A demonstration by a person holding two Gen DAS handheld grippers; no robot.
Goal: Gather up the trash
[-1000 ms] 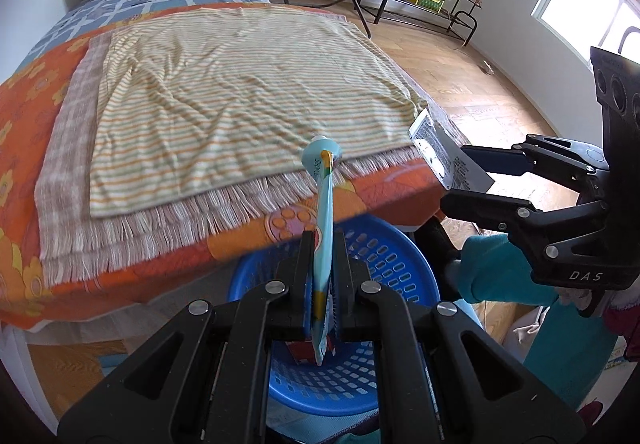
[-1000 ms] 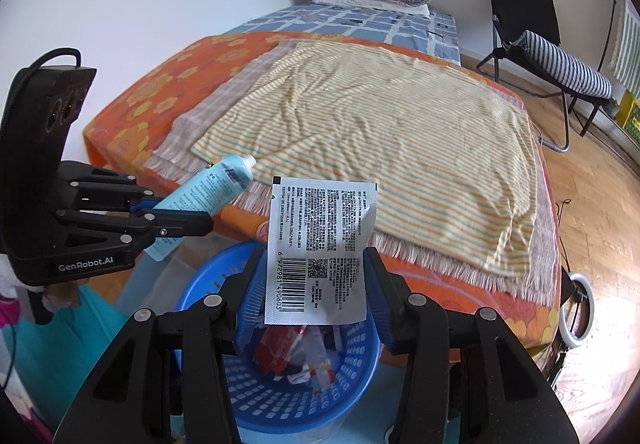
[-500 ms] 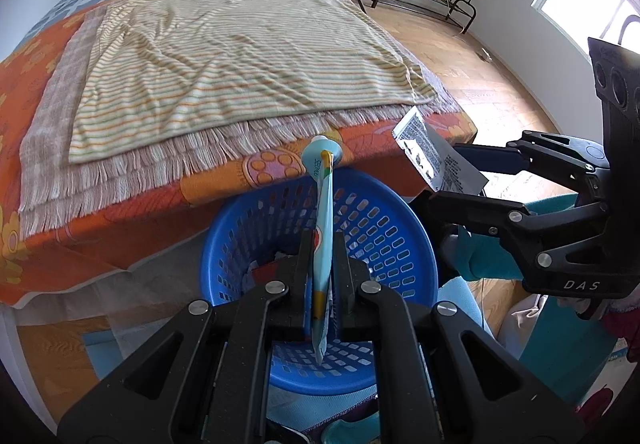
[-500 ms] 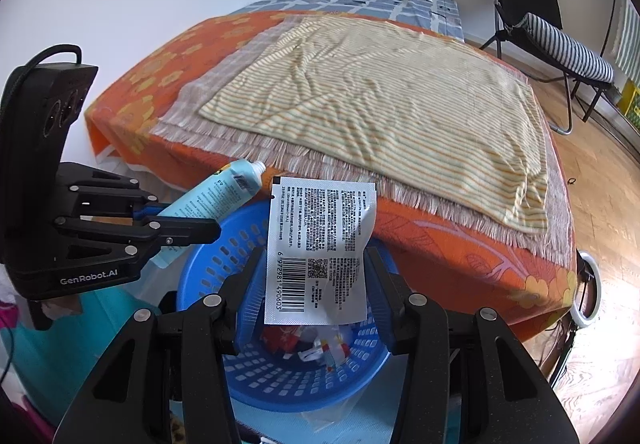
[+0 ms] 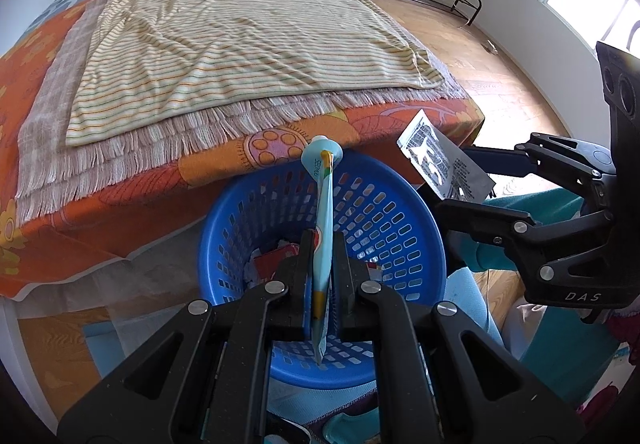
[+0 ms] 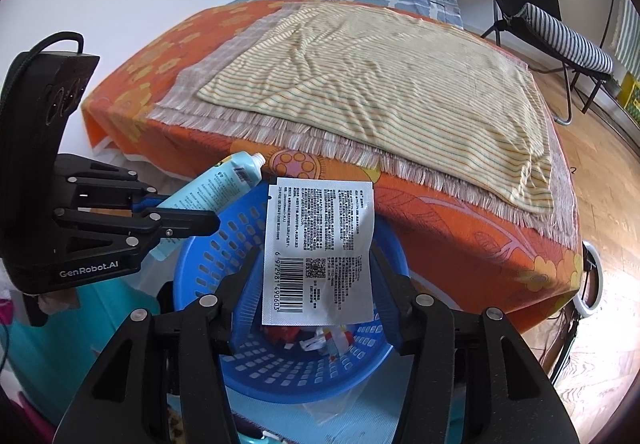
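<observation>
Bright, even daylight, entering from the window (image 5: 588, 0) at upper right of the left view. Glare washing out the floor (image 6: 608, 284) at the right edge of the right view. Soft shadow under the bed (image 5: 224, 44) edge. Strong fisheye bending and dark vignette at all corners. Sharp focus overall, no motion blur; claws near the lens dark, slightly underexposed.

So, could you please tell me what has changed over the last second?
Both grippers came down from the bed's edge to over the blue basket. The right gripper is opening around the white packet, which has not dropped. The left gripper stays clamped on the tube.
</observation>
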